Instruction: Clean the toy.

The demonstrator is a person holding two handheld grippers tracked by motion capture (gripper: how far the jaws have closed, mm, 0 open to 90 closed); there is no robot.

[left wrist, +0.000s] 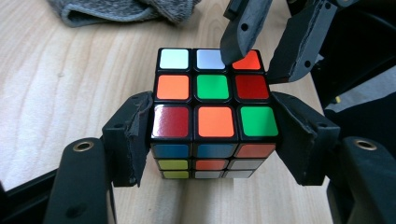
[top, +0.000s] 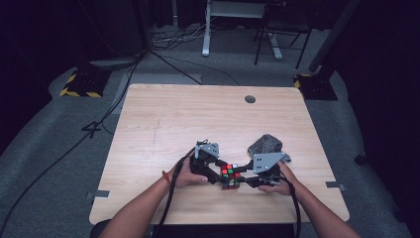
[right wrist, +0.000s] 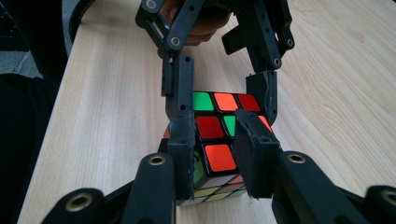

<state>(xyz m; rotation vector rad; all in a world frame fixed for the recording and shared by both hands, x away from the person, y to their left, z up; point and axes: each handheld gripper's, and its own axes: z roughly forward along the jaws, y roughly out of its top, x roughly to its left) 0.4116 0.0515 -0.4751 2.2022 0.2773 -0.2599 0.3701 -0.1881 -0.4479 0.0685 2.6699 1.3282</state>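
Near the front edge of my light wooden desk (top: 163,119), my left gripper (left wrist: 212,135) clamps the scrambled multicoloured puzzle cube (left wrist: 212,100) by its sides; my right gripper (right wrist: 215,140) pinches its far layer.

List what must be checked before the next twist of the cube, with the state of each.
1. Left tool clamped on the cube, pads on opposite sides of its near layer: ok.
2. Right tool seated squarely: not ok, one jaw lies over the top face.
3. Right tool pressing on the cube: cannot tell.
4. Cube layers lined up: ok.
5. Cube resting on the table: ok.
6. Grey cloth apart from the cube: ok.
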